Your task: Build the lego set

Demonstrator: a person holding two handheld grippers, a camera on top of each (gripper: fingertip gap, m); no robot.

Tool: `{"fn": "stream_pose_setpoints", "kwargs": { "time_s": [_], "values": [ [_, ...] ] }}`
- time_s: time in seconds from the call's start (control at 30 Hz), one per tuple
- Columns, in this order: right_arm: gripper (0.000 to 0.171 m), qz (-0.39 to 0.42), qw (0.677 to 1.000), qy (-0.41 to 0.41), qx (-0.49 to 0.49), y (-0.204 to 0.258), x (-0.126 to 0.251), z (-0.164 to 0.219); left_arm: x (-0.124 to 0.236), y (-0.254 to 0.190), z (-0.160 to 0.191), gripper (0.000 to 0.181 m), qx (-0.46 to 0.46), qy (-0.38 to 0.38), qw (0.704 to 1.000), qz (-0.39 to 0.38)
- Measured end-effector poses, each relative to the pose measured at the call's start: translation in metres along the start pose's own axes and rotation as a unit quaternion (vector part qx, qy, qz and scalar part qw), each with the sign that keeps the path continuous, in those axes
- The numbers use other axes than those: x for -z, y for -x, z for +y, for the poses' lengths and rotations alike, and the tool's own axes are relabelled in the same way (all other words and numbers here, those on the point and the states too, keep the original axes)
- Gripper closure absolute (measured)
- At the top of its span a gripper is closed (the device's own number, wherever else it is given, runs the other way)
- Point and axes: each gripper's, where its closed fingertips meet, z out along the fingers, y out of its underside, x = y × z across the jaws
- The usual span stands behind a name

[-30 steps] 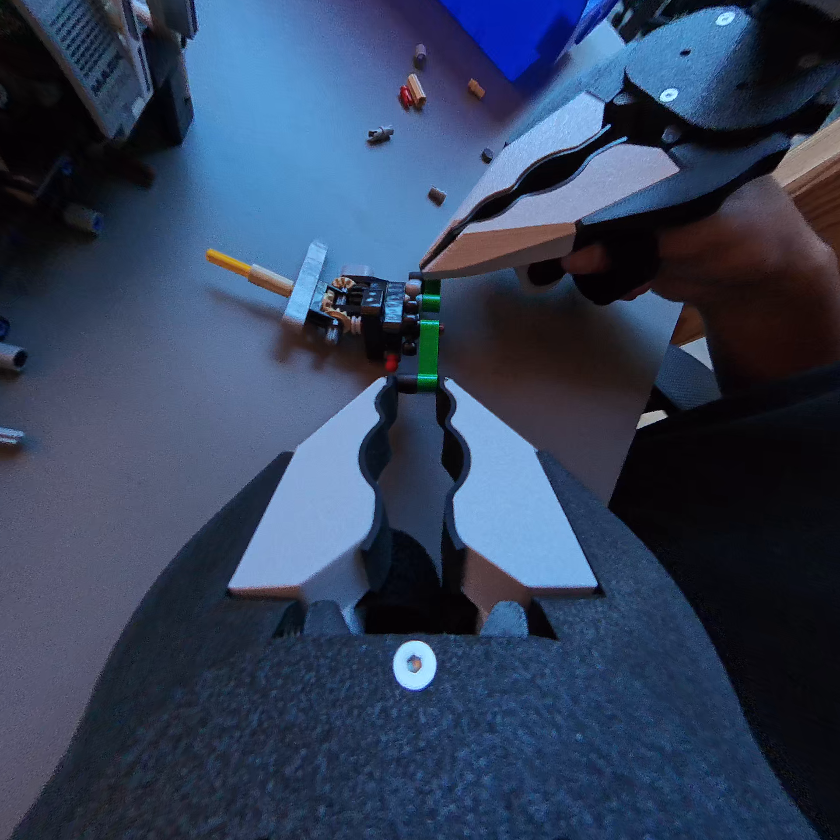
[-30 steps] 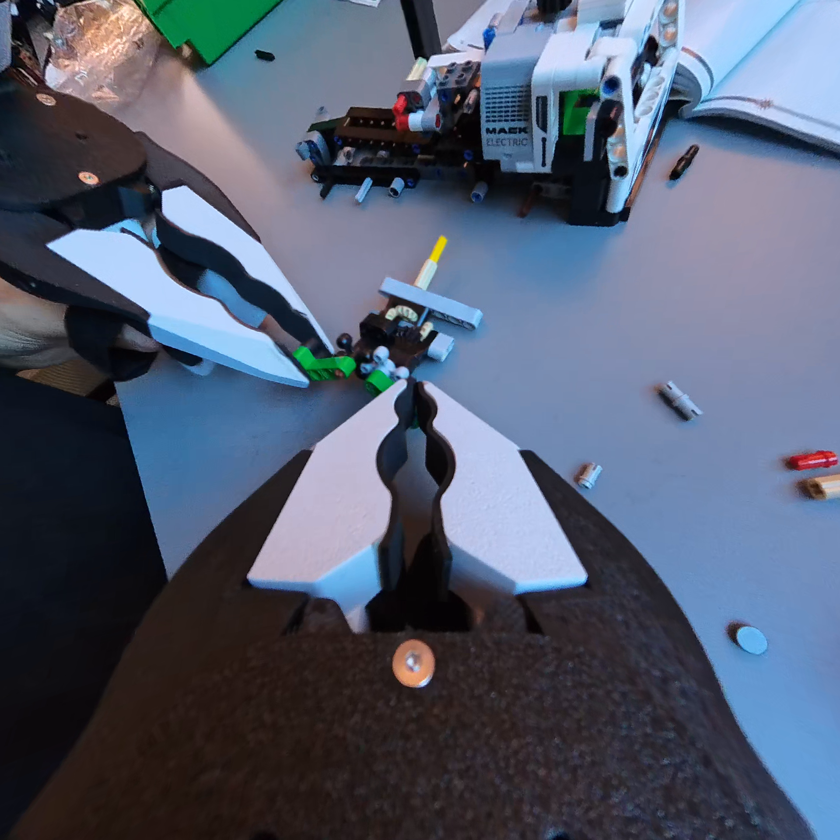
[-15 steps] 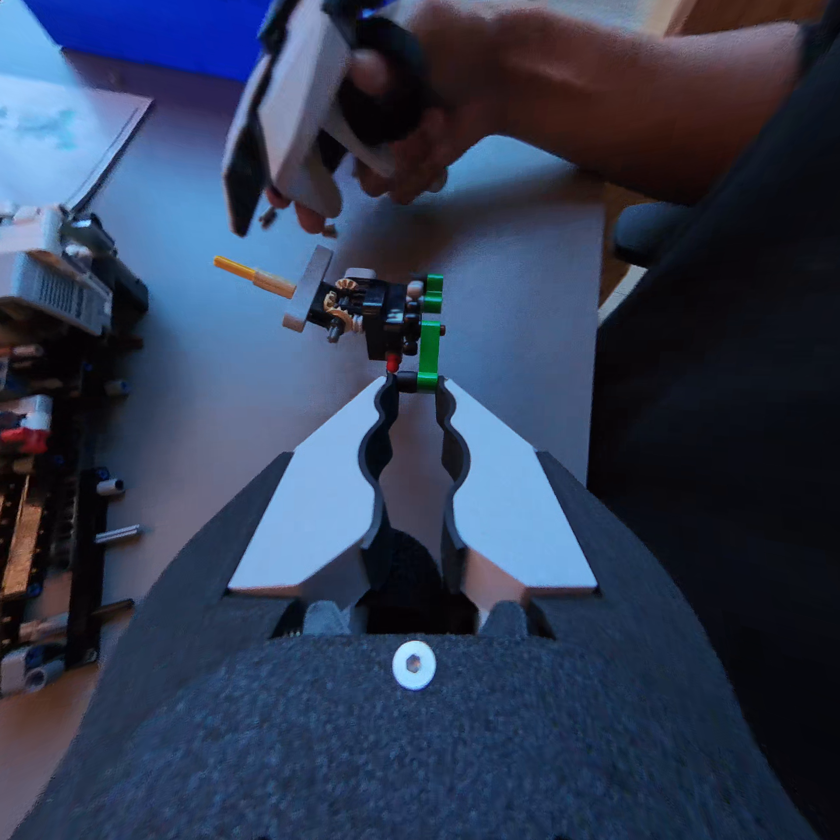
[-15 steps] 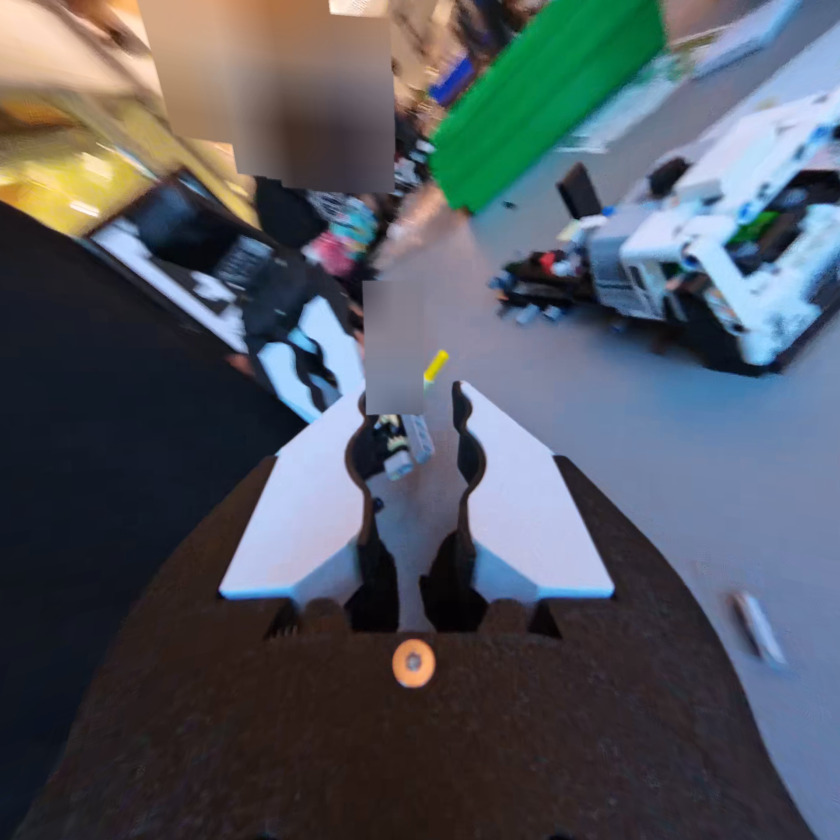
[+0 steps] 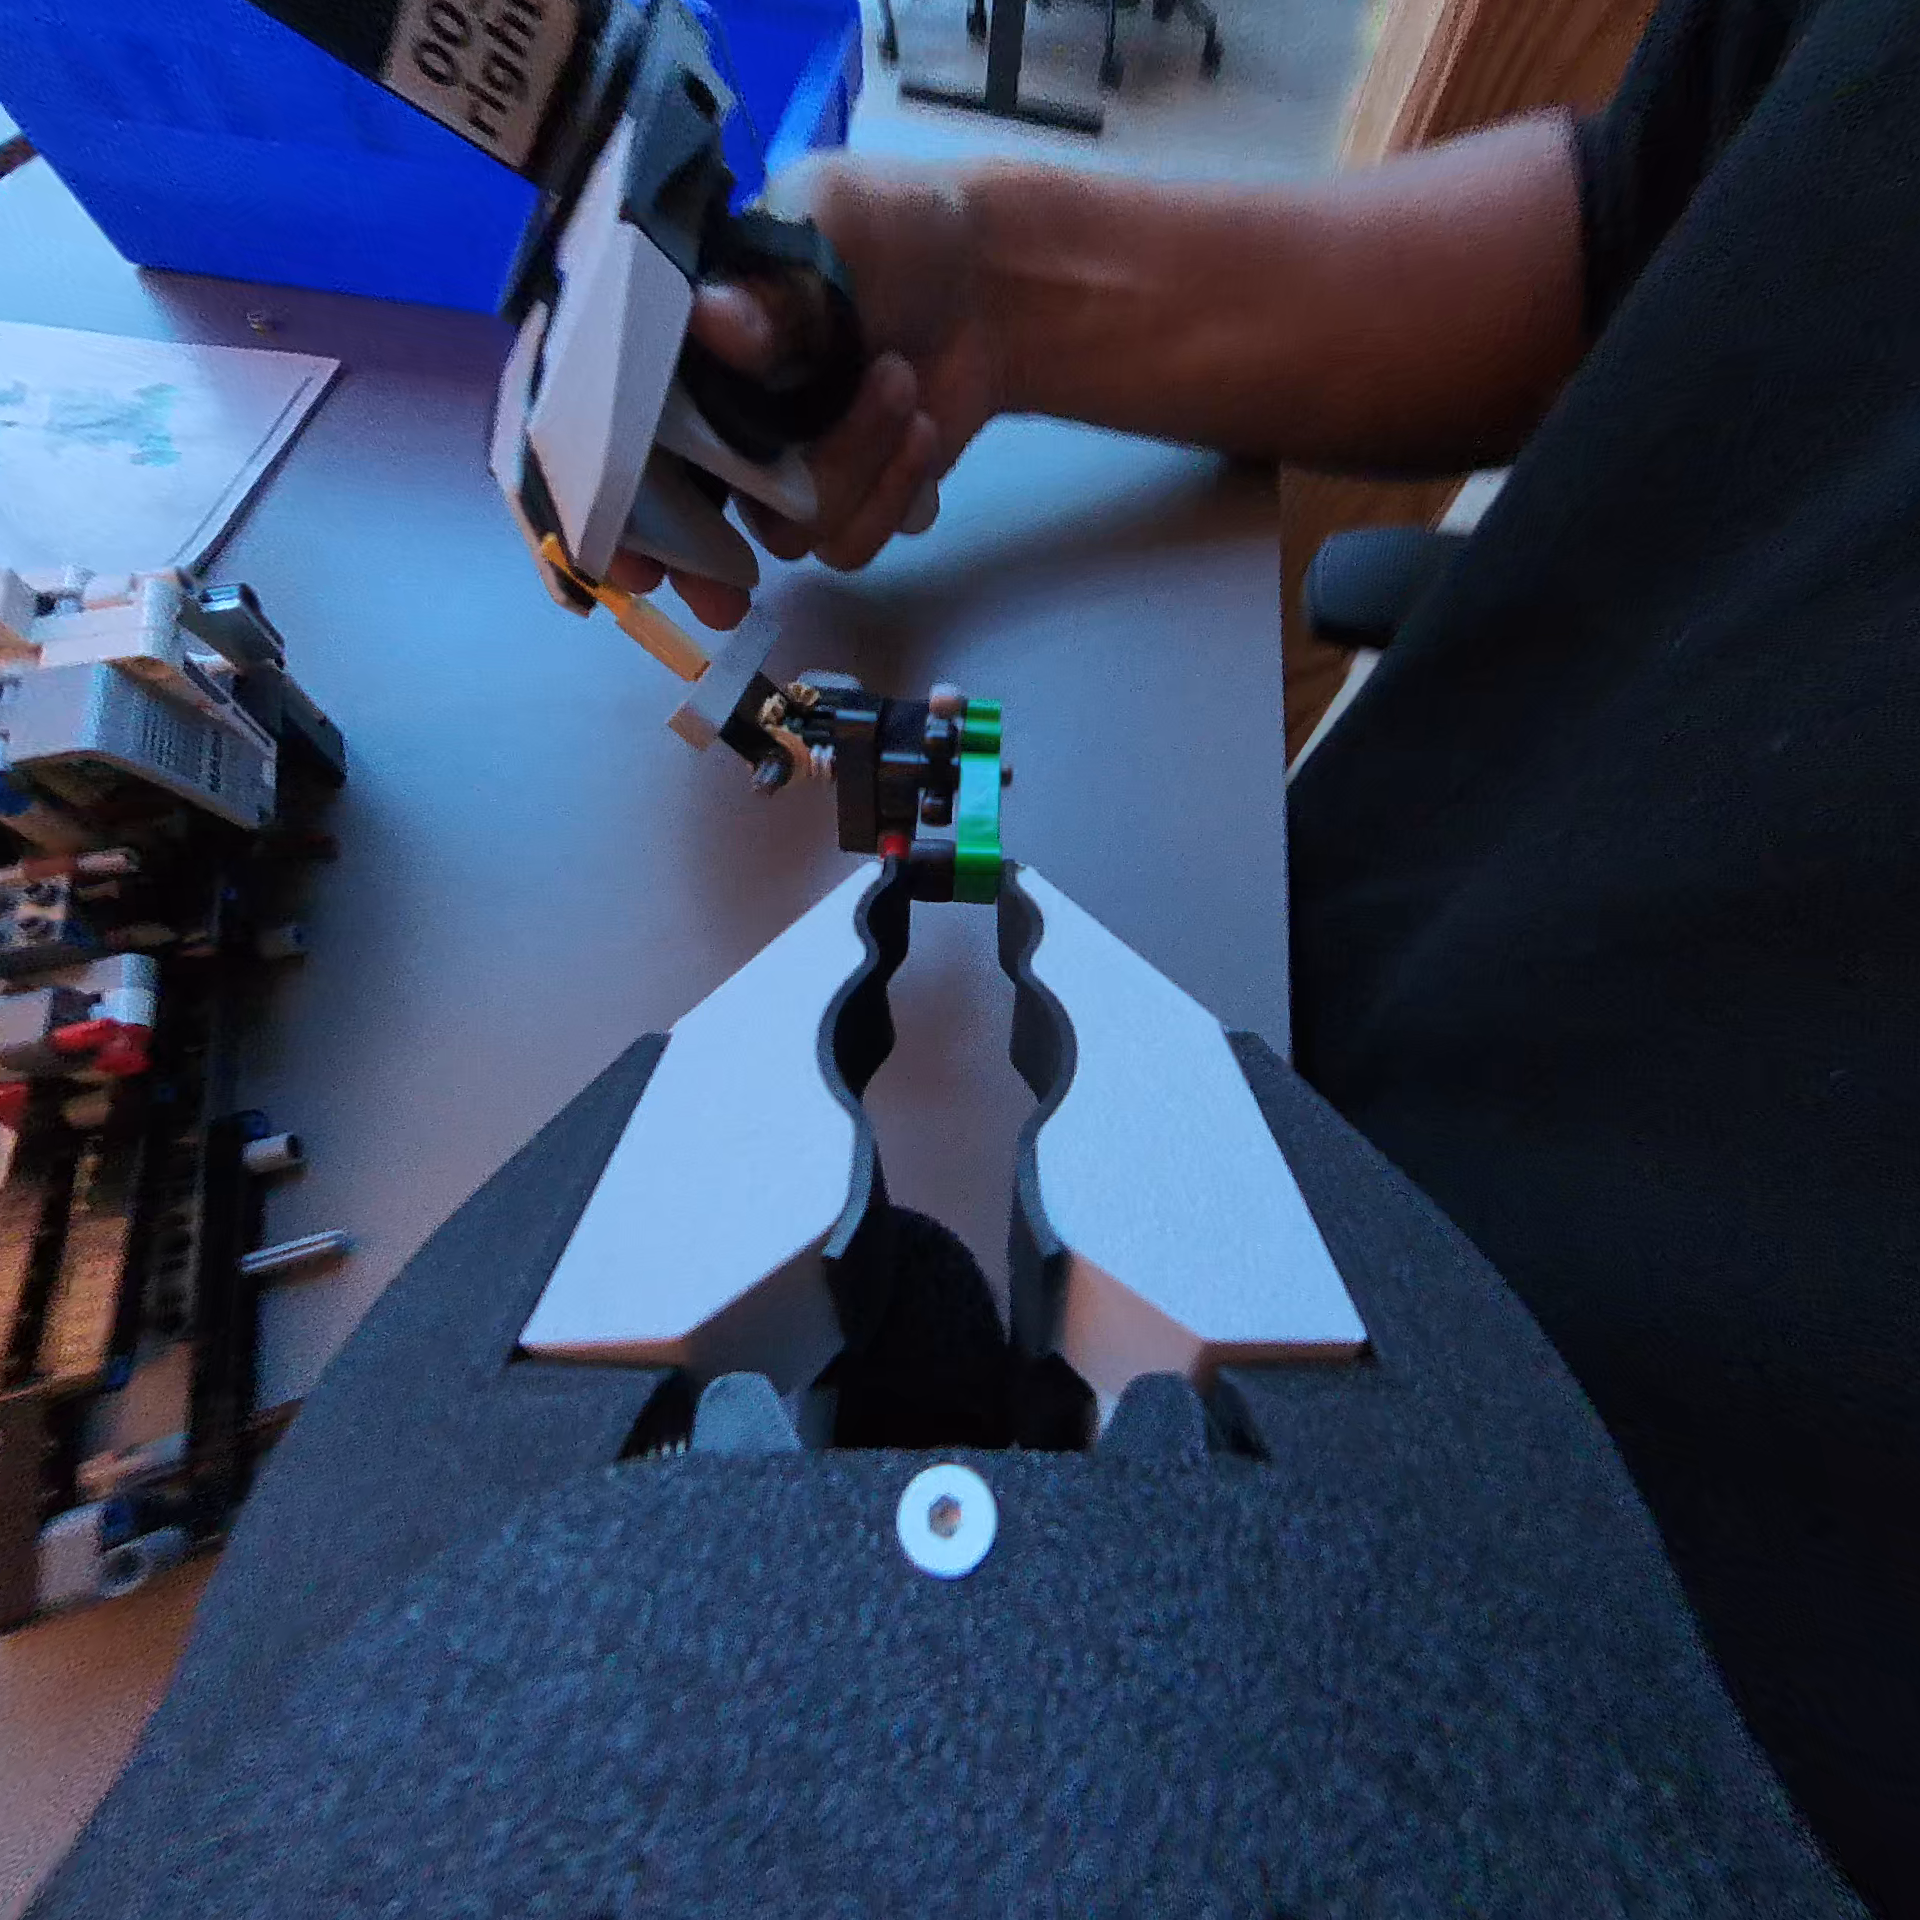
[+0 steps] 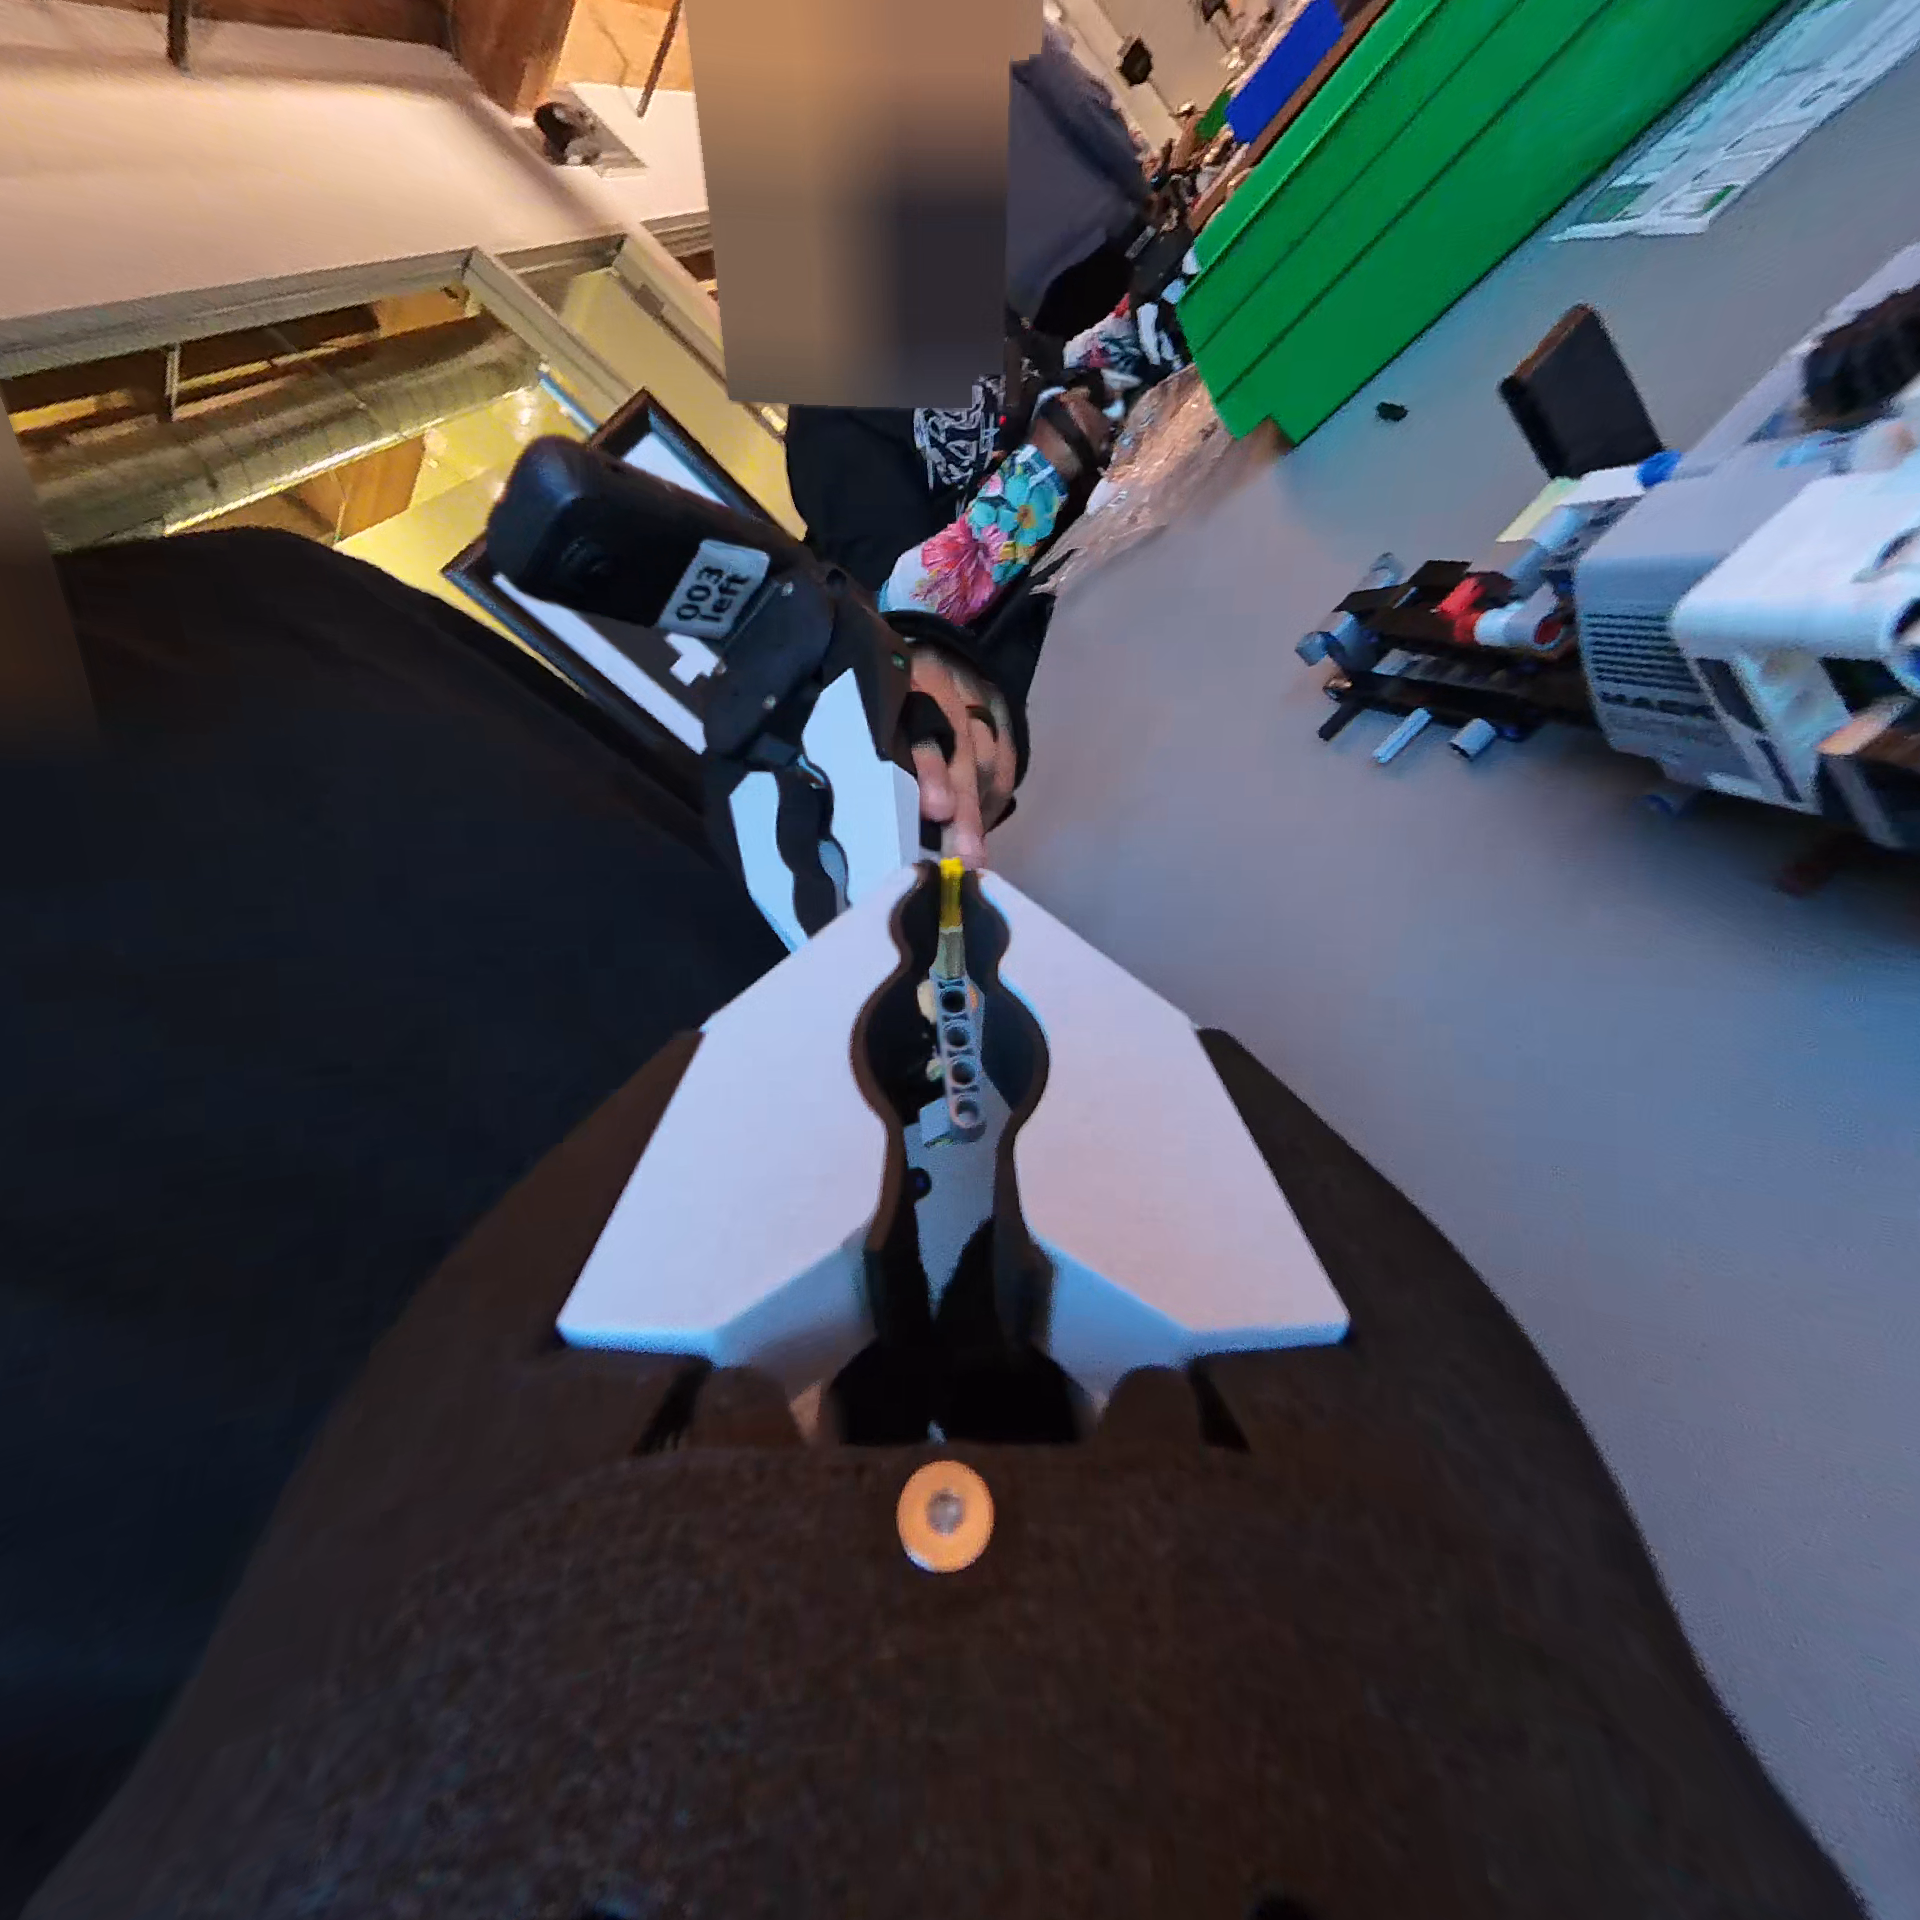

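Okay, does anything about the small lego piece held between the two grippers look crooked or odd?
Yes. The small black-and-green lego sub-assembly hangs in mid-air above the grey table, and its yellow-tipped tan axle slants up to the right gripper. The left gripper pinches only its green end.

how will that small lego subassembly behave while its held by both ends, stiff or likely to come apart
The small lego subassembly probably stays stiff but may separate at joints: many small pieces. The left tool grips only its green beam, so it may pivot. The right tool pinches the thin yellow axle, which might slide out.
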Motion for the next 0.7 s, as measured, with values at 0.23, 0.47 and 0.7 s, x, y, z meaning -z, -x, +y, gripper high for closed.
{"fn": "stream_pose_setpoints", "kwargs": {
  "time_s": [0.23, 0.47, 0.7],
  "values": [
    [0.169, 0.018, 0.998, 0.005, 0.054, 0.006, 0.002, -0.011, 0.011, 0.038, -0.033, 0.141, 0.129, -0.092, 0.987, 0.026],
    [0.169, -0.015, 0.996, 0.000, 0.082, 0.027, -0.002, -0.027, -0.008, 0.047, -0.053, 0.142, 0.169, -0.114, 0.974, 0.102],
    [0.169, -0.030, 0.993, 0.019, 0.111, 0.038, -0.007, -0.029, -0.006, 0.039, -0.068, 0.159, 0.191, -0.170, 0.942, 0.219]
  ]
}}
